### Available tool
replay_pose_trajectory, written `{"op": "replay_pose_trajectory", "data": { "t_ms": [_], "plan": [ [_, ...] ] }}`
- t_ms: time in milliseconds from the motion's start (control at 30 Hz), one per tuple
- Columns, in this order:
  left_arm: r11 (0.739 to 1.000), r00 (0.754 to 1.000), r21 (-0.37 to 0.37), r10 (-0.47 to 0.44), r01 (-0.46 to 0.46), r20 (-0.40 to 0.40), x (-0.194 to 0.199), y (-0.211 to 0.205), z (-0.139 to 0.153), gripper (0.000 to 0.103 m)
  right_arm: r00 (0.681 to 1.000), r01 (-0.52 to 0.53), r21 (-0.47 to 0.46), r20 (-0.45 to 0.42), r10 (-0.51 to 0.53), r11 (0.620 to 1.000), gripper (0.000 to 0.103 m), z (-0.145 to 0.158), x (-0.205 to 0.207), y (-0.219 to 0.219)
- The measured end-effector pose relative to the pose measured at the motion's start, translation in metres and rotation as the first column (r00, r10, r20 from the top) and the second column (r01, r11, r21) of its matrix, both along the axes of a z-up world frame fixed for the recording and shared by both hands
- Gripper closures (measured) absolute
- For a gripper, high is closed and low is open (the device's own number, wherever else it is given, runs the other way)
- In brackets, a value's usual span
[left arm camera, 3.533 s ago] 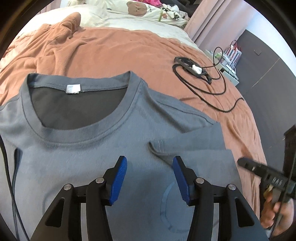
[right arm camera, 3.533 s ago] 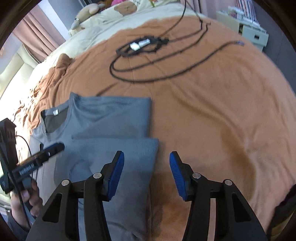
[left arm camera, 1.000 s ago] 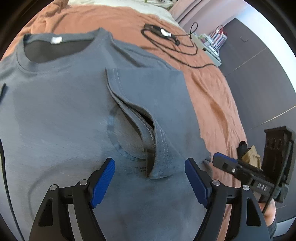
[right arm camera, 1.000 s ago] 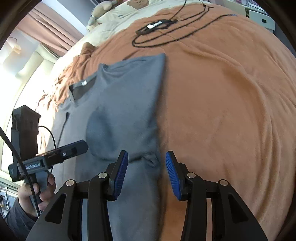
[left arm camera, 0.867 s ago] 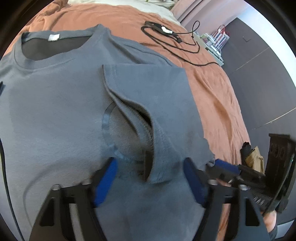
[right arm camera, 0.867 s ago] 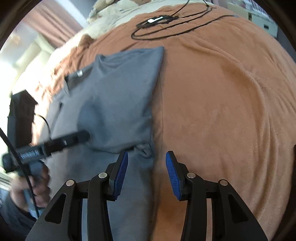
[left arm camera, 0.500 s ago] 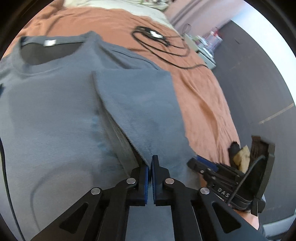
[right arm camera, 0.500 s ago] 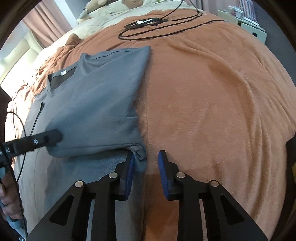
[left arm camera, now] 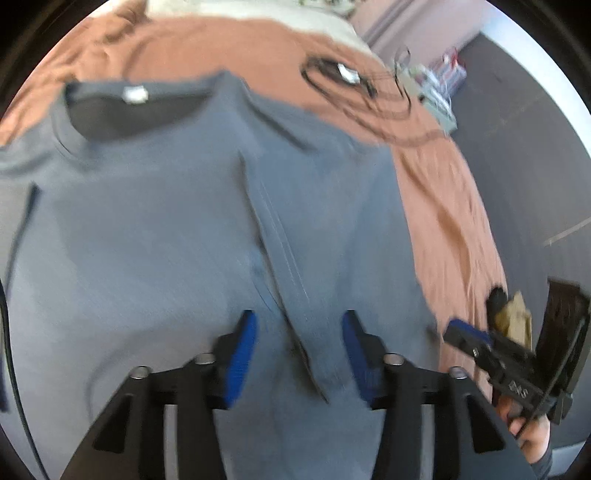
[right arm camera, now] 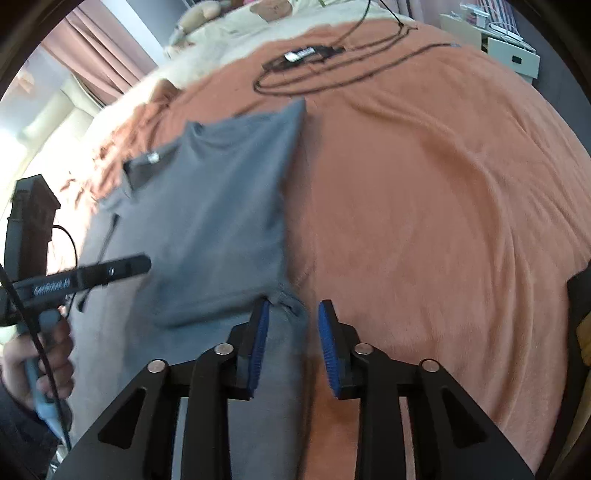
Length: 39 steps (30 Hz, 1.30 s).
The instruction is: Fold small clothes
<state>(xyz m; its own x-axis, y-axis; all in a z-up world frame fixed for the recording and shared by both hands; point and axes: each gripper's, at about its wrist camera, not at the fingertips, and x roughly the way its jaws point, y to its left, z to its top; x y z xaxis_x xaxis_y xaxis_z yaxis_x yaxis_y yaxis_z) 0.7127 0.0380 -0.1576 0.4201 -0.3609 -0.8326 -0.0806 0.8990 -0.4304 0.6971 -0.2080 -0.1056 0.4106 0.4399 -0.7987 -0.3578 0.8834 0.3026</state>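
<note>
the grey t-shirt [left arm camera: 147,240] lies on the bed [right arm camera: 424,203], its side folded inward. left gripper [left arm camera: 299,354] fingers are opening over the folded edge, gripping nothing. right gripper [right arm camera: 293,339] fingers are opening too, the shirt's corner loose between them.

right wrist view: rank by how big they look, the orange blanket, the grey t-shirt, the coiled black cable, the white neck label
1. orange blanket, fills most of the frame
2. grey t-shirt
3. coiled black cable, though it lies farther from the camera, so it looks smaller than it is
4. white neck label, a tiny patch

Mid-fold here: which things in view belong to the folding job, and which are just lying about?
Job:
grey T-shirt
left gripper, opening over the folded edge
right gripper, opening at the shirt's side

Lying about:
black cable
brown blanket
stuffed toy
</note>
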Motion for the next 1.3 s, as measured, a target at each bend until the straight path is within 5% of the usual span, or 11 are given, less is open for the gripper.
{"op": "replay_pose_trajectory", "data": {
  "t_ms": [400, 867, 900, 933, 1000, 1300],
  "plan": [
    [0.992, 0.993, 0.083, 0.091, -0.096, 0.069, 0.045, 0.033, -0.001, 0.049, 0.999, 0.041, 0.033, -0.014, -0.041, 0.999, 0.069, -0.002, 0.048, 0.009],
    [0.977, 0.991, 0.210, -0.057, 0.031, 0.119, 0.099, 0.013, -0.033, 0.049, 0.997, 0.077, -0.016, 0.005, -0.077, 0.997, 0.069, -0.005, 0.109, 0.024],
    [0.973, 0.987, 0.226, -0.082, 0.049, 0.139, 0.099, 0.011, -0.031, 0.057, 0.997, 0.079, -0.014, 0.006, -0.079, 0.997, 0.069, -0.005, 0.114, 0.026],
    [0.970, 0.985, 0.236, -0.100, 0.064, 0.143, 0.099, 0.010, -0.031, 0.080, 0.997, 0.081, -0.006, 0.012, -0.081, 0.997, 0.069, -0.004, 0.120, 0.028],
    [0.962, 0.984, 0.259, -0.121, 0.085, 0.129, 0.100, 0.011, -0.030, 0.101, 0.996, 0.082, 0.002, 0.025, -0.082, 0.997, 0.069, -0.001, 0.129, 0.030],
    [0.980, 0.979, 0.190, -0.099, 0.065, 0.176, 0.092, 0.036, -0.010, 0.101, 0.993, 0.098, 0.096, 0.052, -0.103, 0.991, 0.069, 0.007, 0.156, 0.037]
  ]
}}
